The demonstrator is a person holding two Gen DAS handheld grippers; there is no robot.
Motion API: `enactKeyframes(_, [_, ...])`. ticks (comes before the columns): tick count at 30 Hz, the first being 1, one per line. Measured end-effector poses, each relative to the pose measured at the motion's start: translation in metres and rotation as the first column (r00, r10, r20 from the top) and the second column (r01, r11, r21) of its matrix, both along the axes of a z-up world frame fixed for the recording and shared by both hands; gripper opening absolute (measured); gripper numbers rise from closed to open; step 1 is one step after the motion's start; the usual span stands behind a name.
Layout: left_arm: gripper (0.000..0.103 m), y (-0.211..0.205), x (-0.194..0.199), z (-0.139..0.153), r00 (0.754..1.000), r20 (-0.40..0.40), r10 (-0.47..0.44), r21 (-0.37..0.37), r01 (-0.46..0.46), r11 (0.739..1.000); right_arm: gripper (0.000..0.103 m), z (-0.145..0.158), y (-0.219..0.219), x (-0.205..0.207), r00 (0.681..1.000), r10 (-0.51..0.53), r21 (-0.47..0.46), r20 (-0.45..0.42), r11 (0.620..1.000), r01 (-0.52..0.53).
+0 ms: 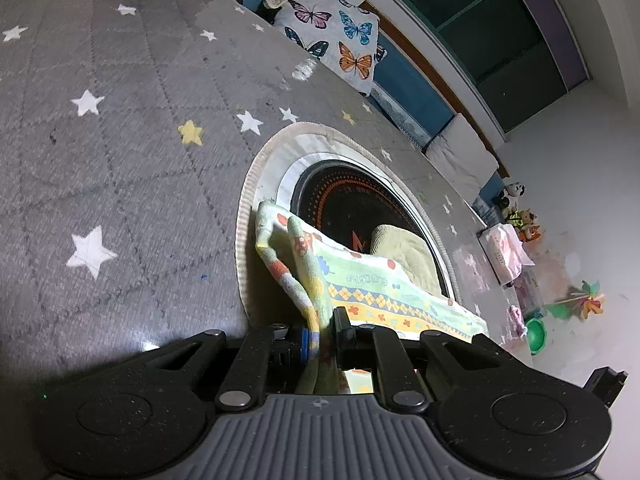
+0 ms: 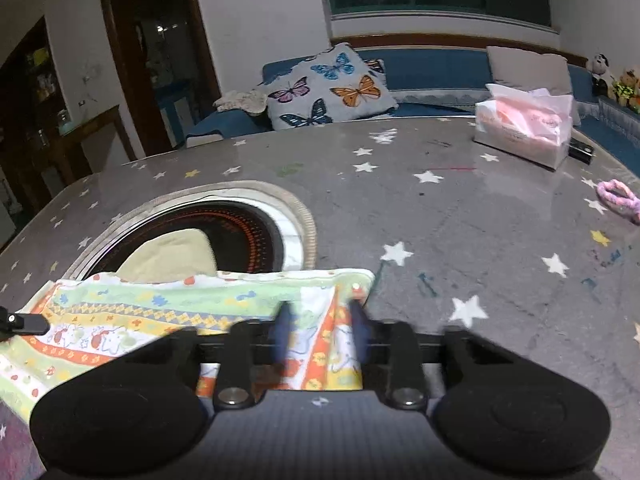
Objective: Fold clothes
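From the left wrist, the left tongs (image 1: 323, 334) pinch a bunched edge of the patterned towel (image 1: 360, 280), which trails over the round cooktop (image 1: 344, 200) set in the starry bench (image 1: 120, 140).

From the right wrist, the right tongs (image 2: 322, 330) stand spread, blurred, astride the towel's corner, the towel lying across the bench beside a yellow cloth (image 2: 172, 256).

Bare star-print counter (image 2: 460, 216) fills the middle and right of the right wrist view, open for passage. A tissue box (image 2: 524, 132) stands at upper right, a pink scrunchie (image 2: 620, 198) at the right edge, and the round inset burner (image 2: 224, 228) at centre left.
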State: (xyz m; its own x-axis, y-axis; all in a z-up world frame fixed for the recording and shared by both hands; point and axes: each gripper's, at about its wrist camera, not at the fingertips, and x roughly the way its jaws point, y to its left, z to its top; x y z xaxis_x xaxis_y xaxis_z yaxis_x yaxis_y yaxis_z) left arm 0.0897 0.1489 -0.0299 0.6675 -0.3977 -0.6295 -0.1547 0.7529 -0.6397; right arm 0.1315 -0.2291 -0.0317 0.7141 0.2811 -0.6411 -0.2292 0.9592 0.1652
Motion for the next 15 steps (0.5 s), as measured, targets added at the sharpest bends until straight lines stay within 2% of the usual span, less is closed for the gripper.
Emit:
enactKeyframes(2, [0.013,-0.002,0.001,0.003,1.0,0.001,-0.002,0.016,0.002,1.0,0.009,0.002,0.002,-0.003,1.0,-0.003,0.012,0.001,1.0,0.003])
enactKeyframes(10, [0.009,-0.026,0.006,0.041,0.993,0.093,-0.07,0.076,0.063,0.995,0.004,0.032,-0.017,-0.026,0.997,-0.026,0.074,0.075,0.997,0.02])
enactKeyframes(15, [0.008,-0.068,0.022,0.063,0.977,0.141,-0.159,0.118,0.143,0.983,0.004,0.051,-0.045,-0.04,0.989,-0.082,0.06,0.127,0.995,0.075])
